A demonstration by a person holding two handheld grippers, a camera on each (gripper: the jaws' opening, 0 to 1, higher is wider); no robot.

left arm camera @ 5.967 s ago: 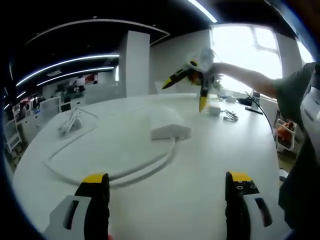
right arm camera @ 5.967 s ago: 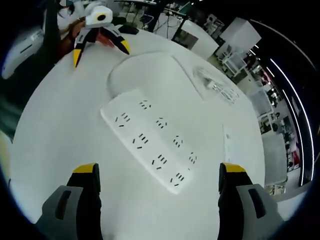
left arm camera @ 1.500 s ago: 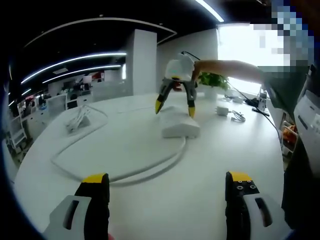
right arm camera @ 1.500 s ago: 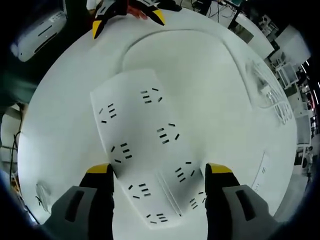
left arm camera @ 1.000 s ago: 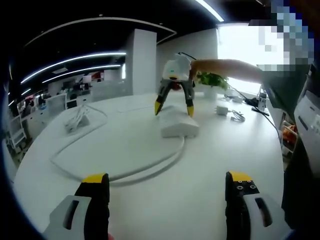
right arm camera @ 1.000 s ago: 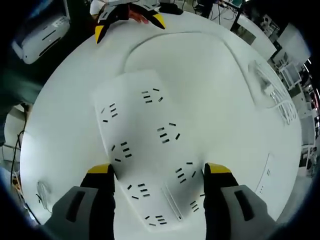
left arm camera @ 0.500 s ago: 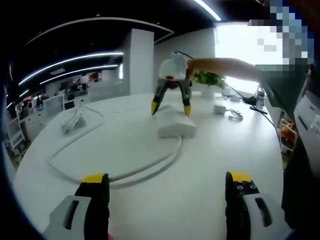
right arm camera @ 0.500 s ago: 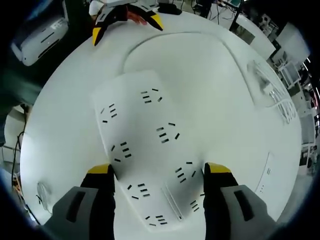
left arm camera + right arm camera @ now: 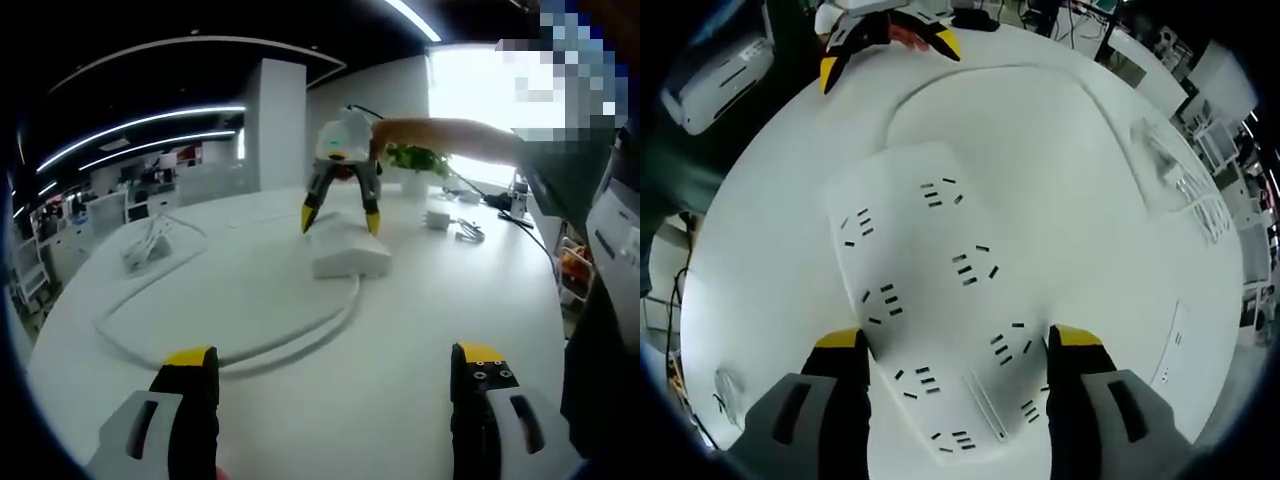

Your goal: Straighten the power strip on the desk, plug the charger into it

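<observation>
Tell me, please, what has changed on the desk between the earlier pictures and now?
Six seconds ago the right tool was over by the charger; it has since come to the power strip and closed its jaws on the strip's sides, turning the strip a little. In the last second and a half little has shifted. The left tool stays open above the desk, and the charger lies where it was.

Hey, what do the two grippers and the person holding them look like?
Both the left gripper and right gripper have grey jaws, black inner faces and yellow tips. The right one has a white body on top. The person wears a dark short-sleeved top.
</observation>
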